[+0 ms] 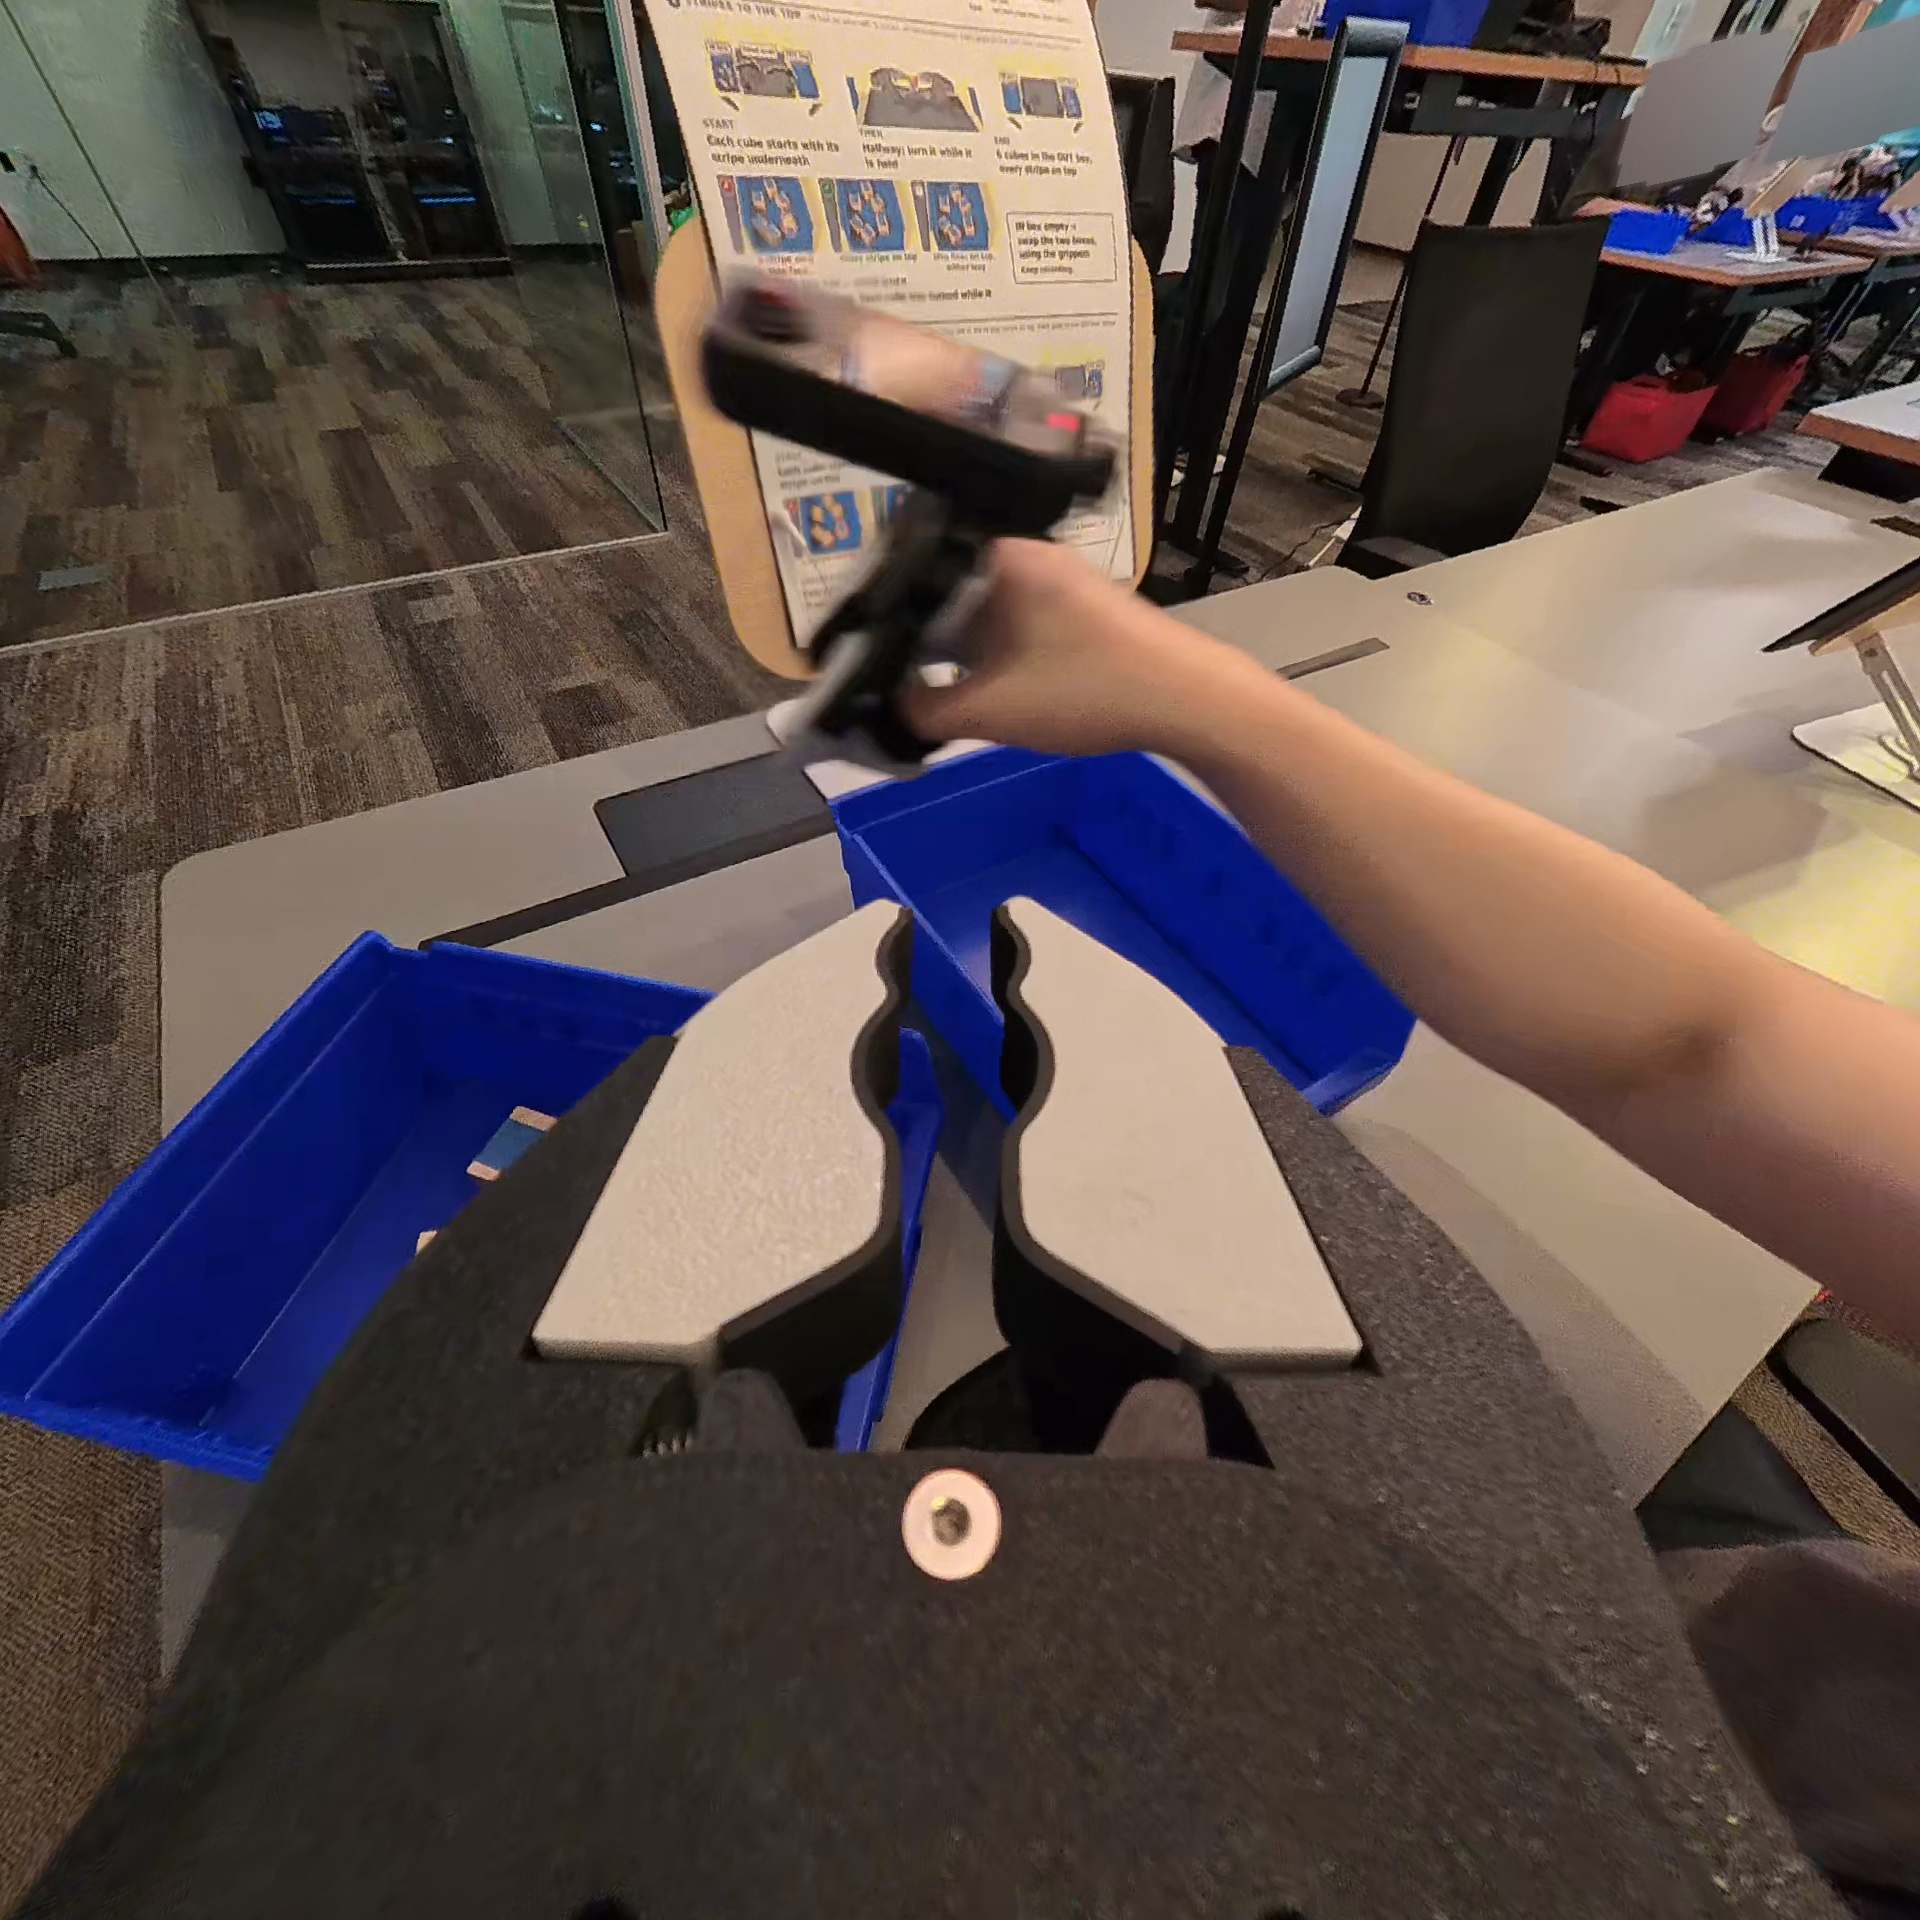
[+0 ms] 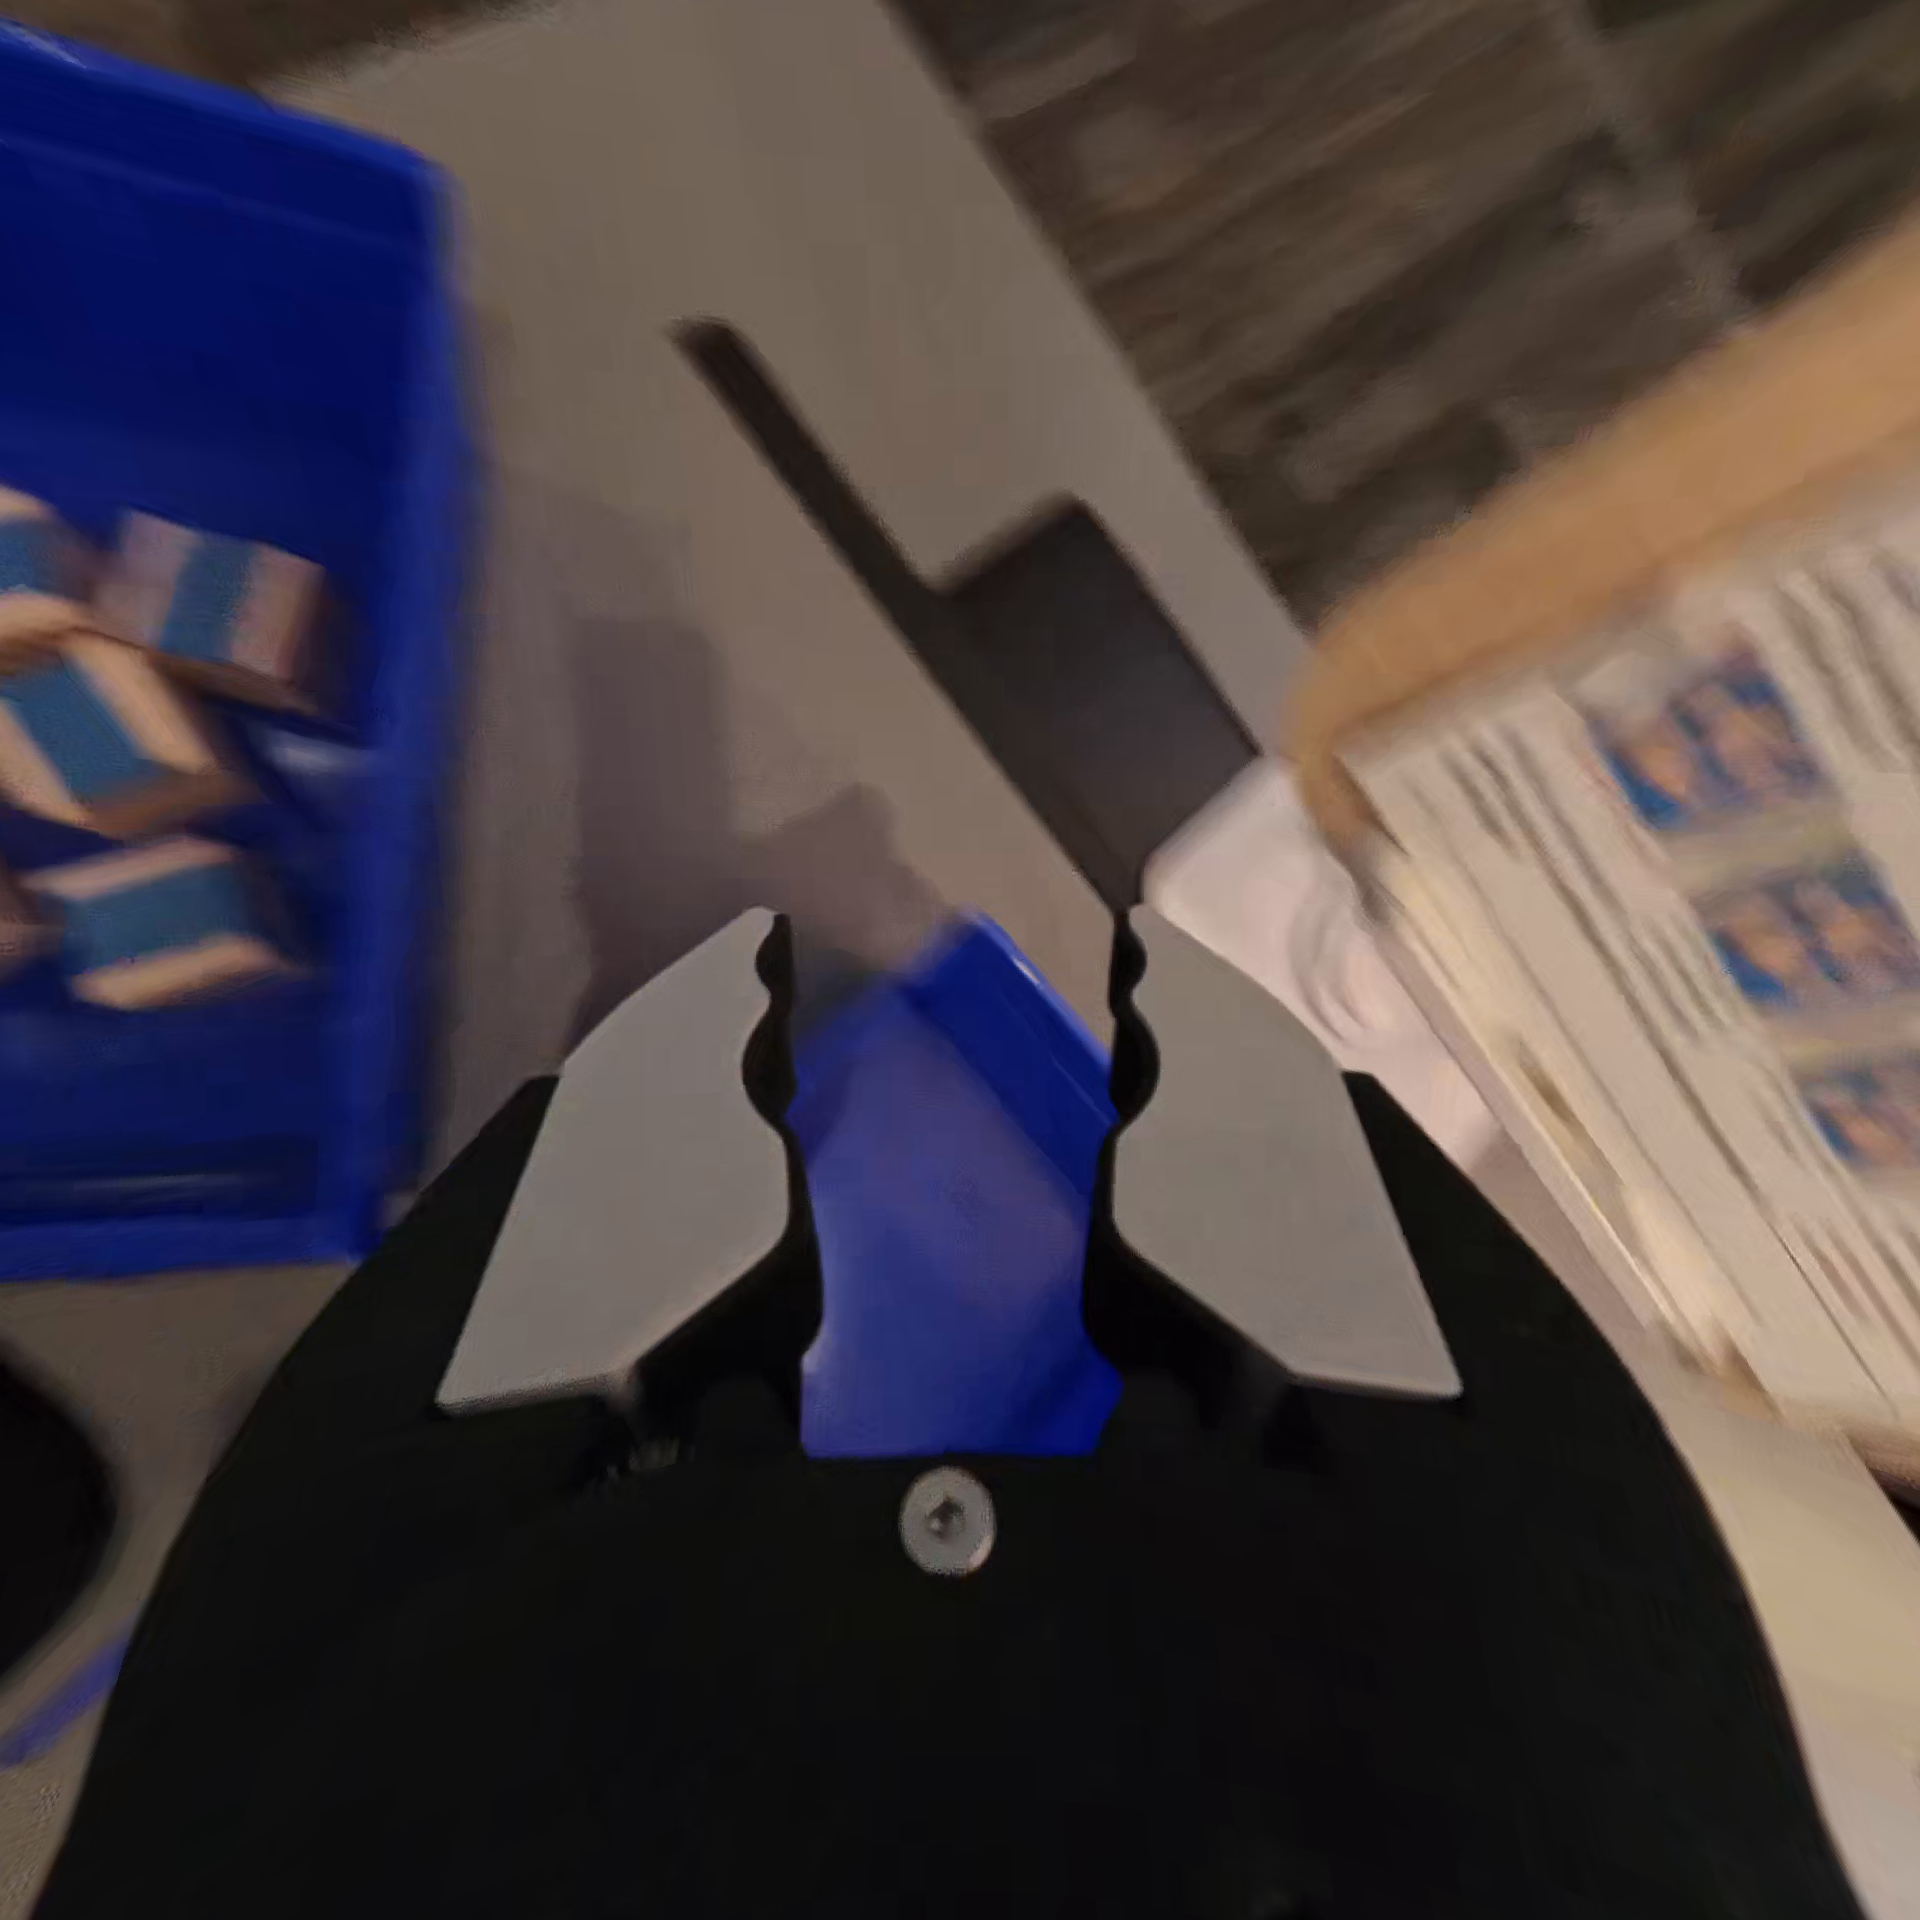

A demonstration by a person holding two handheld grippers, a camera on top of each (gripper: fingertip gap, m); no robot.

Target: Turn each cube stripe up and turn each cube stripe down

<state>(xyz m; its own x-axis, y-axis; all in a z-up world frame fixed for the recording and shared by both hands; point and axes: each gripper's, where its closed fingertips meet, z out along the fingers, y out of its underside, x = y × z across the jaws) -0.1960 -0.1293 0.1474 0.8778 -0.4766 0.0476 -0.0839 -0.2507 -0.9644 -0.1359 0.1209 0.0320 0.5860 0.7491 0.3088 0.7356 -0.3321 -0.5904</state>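
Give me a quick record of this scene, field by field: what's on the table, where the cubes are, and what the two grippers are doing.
Surface: grey table
Containers: two blue bins, left bin and right bin
Cubes: several wooden cubes with blue stripes, all in the left bin
Right bin contents: nothing visible inside
Left gripper: open, empty, pointing between the bins
Right gripper: open, empty, above the right bin's corner
Backdrop: instruction poster standing behind the bins
Image quality: right wrist view is motion-blurred

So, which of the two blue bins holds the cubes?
The left blue bin, with striped cubes inside. The right blue bin shows only bare floor.
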